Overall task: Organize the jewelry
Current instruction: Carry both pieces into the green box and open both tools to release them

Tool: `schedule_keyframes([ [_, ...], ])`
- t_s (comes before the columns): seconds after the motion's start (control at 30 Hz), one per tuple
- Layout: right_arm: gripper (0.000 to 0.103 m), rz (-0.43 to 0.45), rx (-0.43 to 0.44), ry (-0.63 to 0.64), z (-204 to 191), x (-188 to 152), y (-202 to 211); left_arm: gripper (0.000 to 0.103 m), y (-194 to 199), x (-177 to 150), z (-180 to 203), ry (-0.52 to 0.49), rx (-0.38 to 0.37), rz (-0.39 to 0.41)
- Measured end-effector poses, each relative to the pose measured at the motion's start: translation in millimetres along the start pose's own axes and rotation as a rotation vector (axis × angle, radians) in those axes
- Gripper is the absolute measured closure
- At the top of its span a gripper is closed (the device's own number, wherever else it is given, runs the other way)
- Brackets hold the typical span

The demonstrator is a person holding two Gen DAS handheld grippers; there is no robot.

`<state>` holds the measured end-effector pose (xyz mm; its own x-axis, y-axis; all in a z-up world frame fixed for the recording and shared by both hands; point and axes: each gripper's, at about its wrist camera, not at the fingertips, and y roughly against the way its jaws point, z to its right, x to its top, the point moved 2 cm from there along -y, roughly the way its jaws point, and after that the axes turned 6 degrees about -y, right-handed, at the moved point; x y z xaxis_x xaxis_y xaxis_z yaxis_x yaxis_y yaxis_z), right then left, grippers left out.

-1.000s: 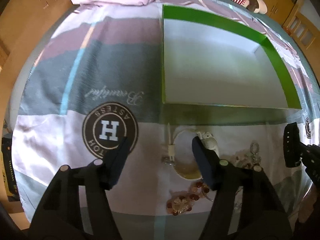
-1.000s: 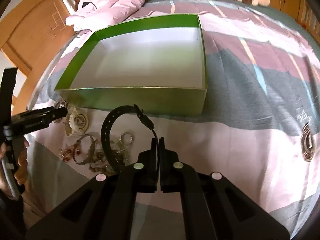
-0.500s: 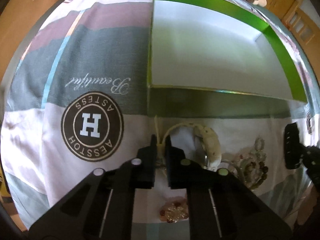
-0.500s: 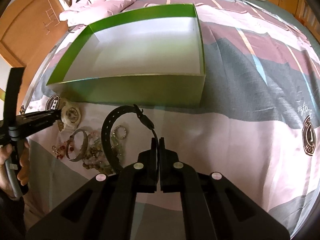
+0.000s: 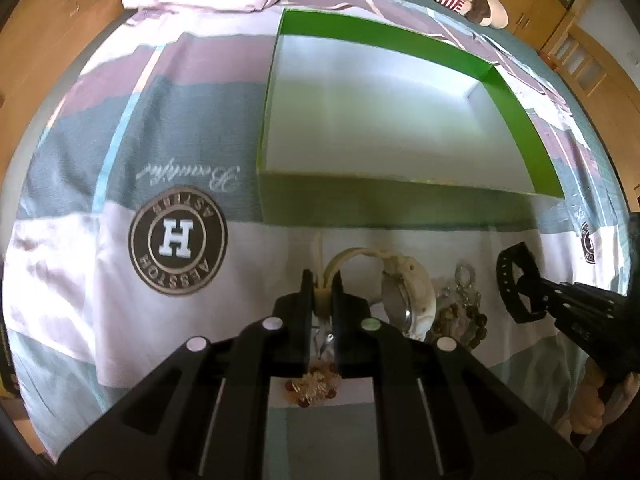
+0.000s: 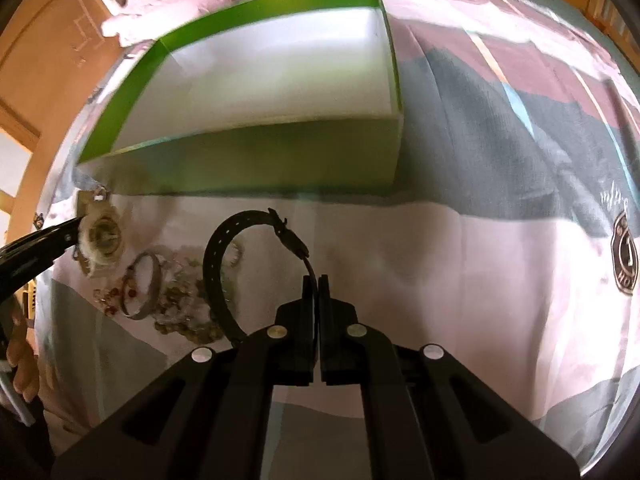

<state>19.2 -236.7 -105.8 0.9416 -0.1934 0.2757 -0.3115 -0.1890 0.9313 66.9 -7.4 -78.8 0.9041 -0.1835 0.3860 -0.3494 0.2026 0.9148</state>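
Cream watch (image 5: 404,280): strap end toward green box (image 5: 400,204) | left gripper (image 5: 320,300) pinching strap | right gripper (image 6: 316,292) gripping black strap (image 6: 224,264)

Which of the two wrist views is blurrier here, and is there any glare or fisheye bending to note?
Right wrist view: motion smear, the green box edges streak and the cream watch is soft. Left wrist view: sharper, though the box's white floor is washed out by bright light. Both views: strong fisheye curving of the bedspread toward dark corners.
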Motion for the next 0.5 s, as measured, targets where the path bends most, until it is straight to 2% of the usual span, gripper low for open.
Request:
schedule_keyframes([
  [0.1,0.101,-0.033,0.006,-0.037,6.1,-0.1,-6.8,0.095,2.1,-6.0,-3.1,0.017,-0.005,-0.003],
  [0.37,0.101,-0.023,-0.017,-0.029,3.7,-1.5,-8.3,0.095,0.8,-8.8,-2.2,0.015,-0.014,0.001],
  [0.5,0.101,-0.024,-0.026,-0.024,3.0,-2.2,-11.5,0.093,-4.1,-11.2,-3.2,0.019,0.022,-0.014],
])
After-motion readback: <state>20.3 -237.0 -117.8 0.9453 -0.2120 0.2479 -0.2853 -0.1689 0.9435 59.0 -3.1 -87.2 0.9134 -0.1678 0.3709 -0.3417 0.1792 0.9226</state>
